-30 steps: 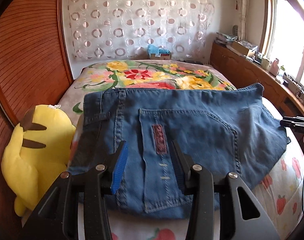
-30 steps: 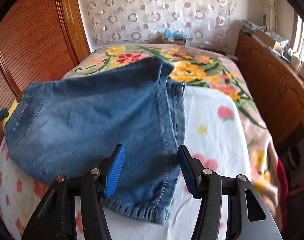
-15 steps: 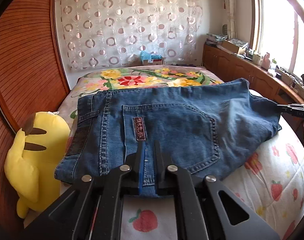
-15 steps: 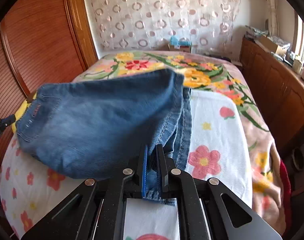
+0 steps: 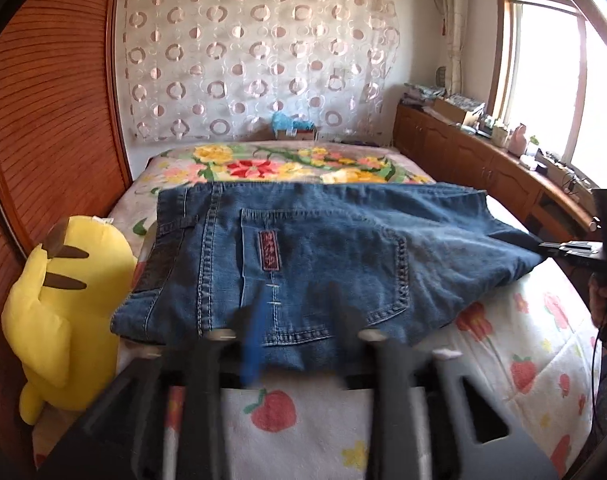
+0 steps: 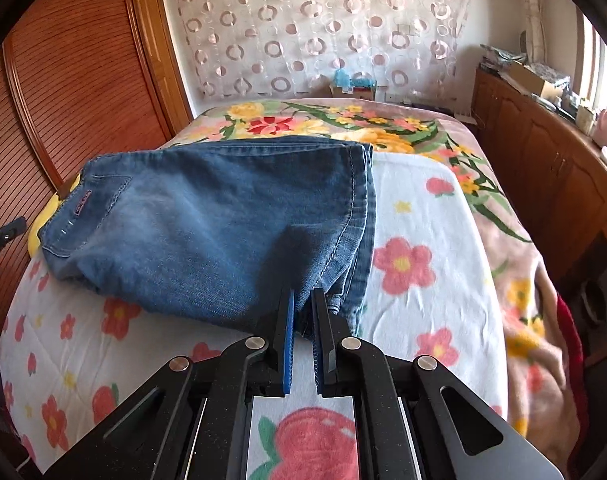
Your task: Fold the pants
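Note:
Folded blue jeans (image 5: 323, 256) lie across the flowered bed, back pocket with a red label facing up. My left gripper (image 5: 299, 324) is at the waist end's near edge, motion-blurred, its jaws apart with nothing between them. In the right wrist view the jeans (image 6: 207, 220) stretch left, and my right gripper (image 6: 303, 304) is shut on the denim hem at their near right corner. The right gripper also shows in the left wrist view (image 5: 575, 246) at the jeans' far right end.
A yellow plush toy (image 5: 63, 312) lies at the bed's left edge against the wooden wall panel (image 5: 43, 120). A white flower-print blanket (image 6: 423, 264) covers the near bed. A wooden cabinet (image 6: 551, 172) runs along the right, under the window.
My left gripper, shut on the waist edge half a second ago, has opened and let go. My right gripper stays shut on the hem; the jeans have settled flatter.

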Demonstrator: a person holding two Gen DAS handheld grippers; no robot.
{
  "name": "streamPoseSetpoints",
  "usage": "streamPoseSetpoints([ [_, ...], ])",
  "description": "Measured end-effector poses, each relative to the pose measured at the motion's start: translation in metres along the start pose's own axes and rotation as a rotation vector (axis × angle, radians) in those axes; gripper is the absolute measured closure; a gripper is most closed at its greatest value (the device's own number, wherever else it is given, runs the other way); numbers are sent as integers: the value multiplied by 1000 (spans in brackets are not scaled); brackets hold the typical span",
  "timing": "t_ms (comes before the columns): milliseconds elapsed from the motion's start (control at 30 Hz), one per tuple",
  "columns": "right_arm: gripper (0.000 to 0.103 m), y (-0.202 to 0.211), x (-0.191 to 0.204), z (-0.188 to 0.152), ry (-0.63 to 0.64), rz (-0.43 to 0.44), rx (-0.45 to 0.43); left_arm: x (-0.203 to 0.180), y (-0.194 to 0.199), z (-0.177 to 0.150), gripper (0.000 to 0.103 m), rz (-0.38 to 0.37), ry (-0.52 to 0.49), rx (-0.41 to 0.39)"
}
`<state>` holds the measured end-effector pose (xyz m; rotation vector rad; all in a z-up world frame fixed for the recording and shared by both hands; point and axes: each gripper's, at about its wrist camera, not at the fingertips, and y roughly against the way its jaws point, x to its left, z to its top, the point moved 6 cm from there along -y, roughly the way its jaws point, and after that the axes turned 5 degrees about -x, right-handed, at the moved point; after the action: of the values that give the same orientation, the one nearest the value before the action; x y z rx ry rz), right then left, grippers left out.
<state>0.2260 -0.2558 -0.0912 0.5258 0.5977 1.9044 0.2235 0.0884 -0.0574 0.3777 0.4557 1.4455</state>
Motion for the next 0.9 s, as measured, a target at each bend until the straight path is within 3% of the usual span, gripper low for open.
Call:
streamPoseSetpoints([
  [33, 95, 0, 0, 0, -1, 0, 1, -1, 3, 1, 40, -6, -7, -9],
  [67, 95, 0, 1, 2, -4, 1, 4, -2, 6, 2, 18, -10, -15, -13],
  [100, 95, -2, 1, 2, -5, -1, 4, -2, 7, 3, 14, -13, -17, -19],
  [167, 95, -4, 1, 4, -4, -3, 4, -2, 11, 5, 13, -13, -17, -35],
  [333, 95, -5, -4, 4, -19, -13, 6, 8, 3, 1, 12, 13, -3, 10],
  [367, 91, -7, -6, 4, -27, -13, 6, 11, 0, -1, 12, 17, 1, 21],
  [433, 64, -11, -11, 3, -39, -51, 10, 17, -3, -6, 12, 21, 15, 31],
  [600, 53, -26, -16, -4, -57, -73, 46, 47, -10, -15, 12, 90, 60, 54],
  [900, 52, -32, -12, -11, -31, -84, 17, 94, -21, -25, 18, 155, 80, 105],
])
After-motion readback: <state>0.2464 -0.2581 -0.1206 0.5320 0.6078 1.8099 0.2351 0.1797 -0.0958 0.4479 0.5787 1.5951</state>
